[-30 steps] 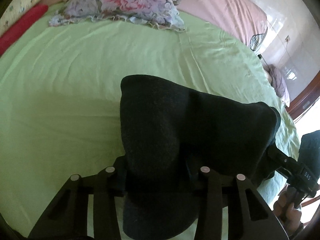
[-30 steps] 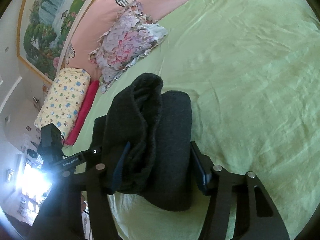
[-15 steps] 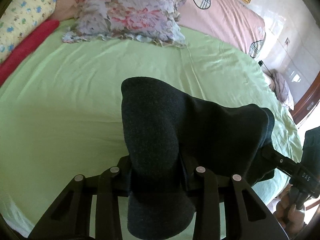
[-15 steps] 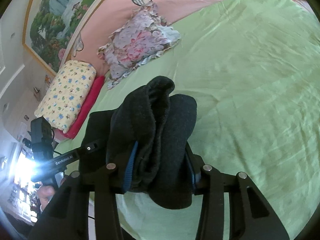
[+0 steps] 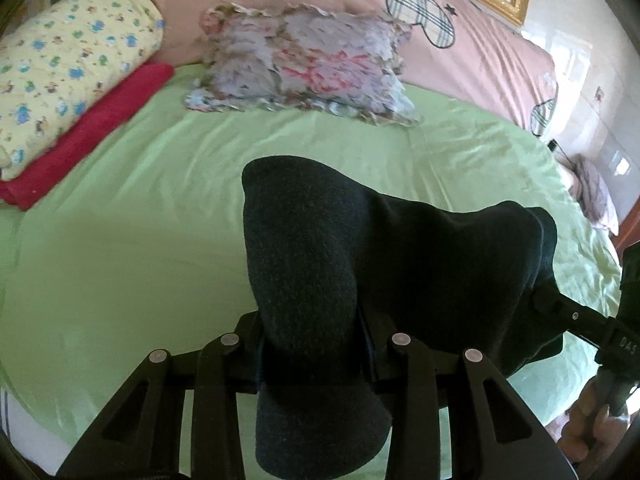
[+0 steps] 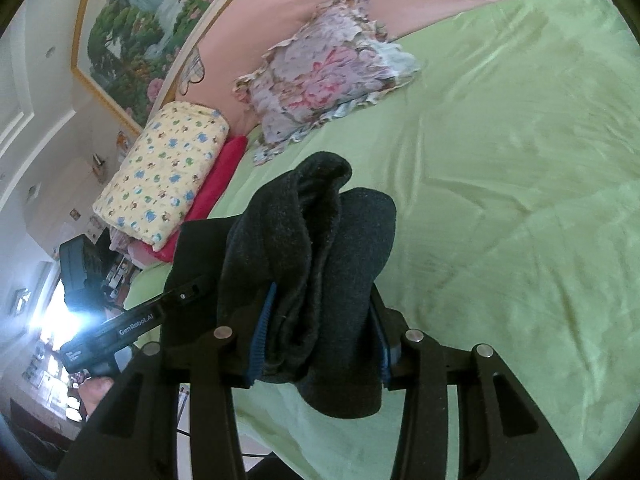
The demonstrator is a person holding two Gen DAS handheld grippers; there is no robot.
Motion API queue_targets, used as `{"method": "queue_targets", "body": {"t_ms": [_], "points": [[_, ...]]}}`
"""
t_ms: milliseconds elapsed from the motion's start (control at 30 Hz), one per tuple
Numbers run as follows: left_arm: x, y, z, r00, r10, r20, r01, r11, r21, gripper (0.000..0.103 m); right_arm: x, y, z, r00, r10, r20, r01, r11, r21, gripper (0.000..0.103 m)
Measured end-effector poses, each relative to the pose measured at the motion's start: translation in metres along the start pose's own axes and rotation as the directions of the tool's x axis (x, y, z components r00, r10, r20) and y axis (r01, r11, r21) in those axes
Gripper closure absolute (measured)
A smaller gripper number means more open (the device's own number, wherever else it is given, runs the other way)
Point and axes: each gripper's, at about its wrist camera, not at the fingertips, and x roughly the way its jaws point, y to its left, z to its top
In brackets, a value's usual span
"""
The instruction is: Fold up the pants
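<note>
The dark grey pants [image 5: 312,248] are bunched into a thick folded bundle and hang off the green bed sheet [image 5: 120,240] between both grippers. My left gripper [image 5: 312,344] is shut on one end, and the fabric drapes over its jaws and hides the pads. My right gripper [image 6: 320,328] is shut on the other end [image 6: 320,248], with its blue pads [image 6: 262,332] pressed into the folds. Each view also shows the other gripper on the far side of the bundle: the right gripper [image 5: 560,312] and the left gripper [image 6: 176,300].
A floral pillow [image 5: 304,64], a yellow printed roll [image 5: 68,60] and a red cushion [image 5: 88,132] lie along the pink headboard [image 5: 460,60]. A person's hand [image 5: 584,424] holds the right gripper's handle. The bed's near edge [image 6: 320,440] lies below the grippers.
Both grippers have risen with the pants, and more of the headboard and pillows shows. The right jaws have narrowed on the bundle. The pants hang higher above the sheet.
</note>
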Motion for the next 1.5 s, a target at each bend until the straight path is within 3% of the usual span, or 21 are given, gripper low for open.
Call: {"method": "queue_targets", "body": {"t_ms": [567,1100,1500], "points": [[-0.021,0.036,0.005,0.983,0.173,0.066,-0.171,0.985,-0.03,0.067,0.049,0.044,0.013,0.997,0.066,-0.048,-0.069,0.995,-0.07,0.058],[-0.008,0.06,0.025,0.967,0.242,0.078,-0.238,0.969,-0.057,0.067,0.089,0.063,0.035,0.993,0.088,-0.074,-0.095,0.99,-0.101,0.058],[0.032,0.074,0.058,0.964,0.26,0.06,-0.256,0.964,-0.067,0.067,0.13,0.063,0.062,0.992,0.089,-0.089,-0.098,0.989,-0.106,0.058]]}}
